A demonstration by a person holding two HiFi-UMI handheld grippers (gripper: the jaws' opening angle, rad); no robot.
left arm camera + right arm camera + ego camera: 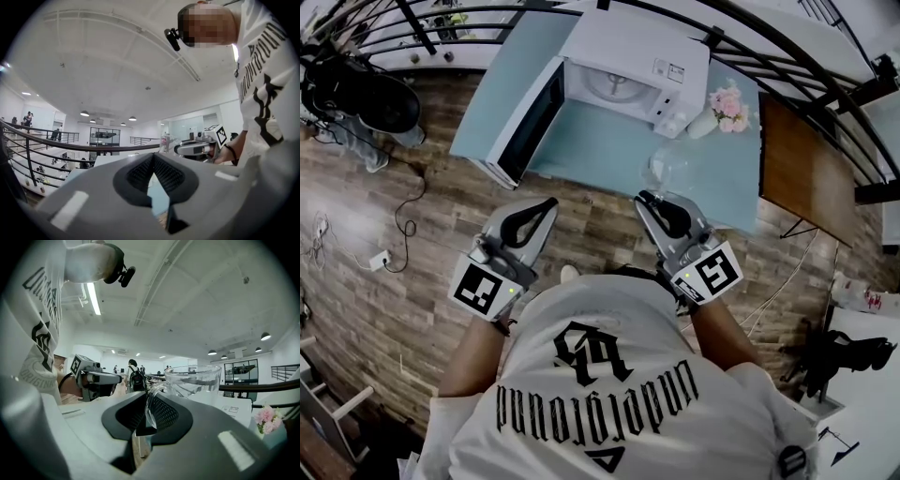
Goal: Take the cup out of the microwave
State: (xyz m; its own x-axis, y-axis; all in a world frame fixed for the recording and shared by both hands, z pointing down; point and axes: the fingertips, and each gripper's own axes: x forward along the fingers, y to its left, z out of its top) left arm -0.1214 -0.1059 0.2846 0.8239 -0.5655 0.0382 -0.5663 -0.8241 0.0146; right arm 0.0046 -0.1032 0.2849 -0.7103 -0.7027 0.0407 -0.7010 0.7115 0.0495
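Clamping cup [192,380] handle, right tool [146,404] seemingly over table [600,141] front edge.

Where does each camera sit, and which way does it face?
Head view: on the person's head, looking steeply down at the microwave; shirt and forearms show.
Left gripper view: on the left hand-held gripper, facing a railing; shirt shows.
Right gripper view: on the right hand-held gripper, facing the gripped cup; shirt shows.
Shared: each gripper view catches the other hand-held gripper.

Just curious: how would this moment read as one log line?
right gripper: holding cup | cup: outside microwave | door: open | left gripper: shut, empty
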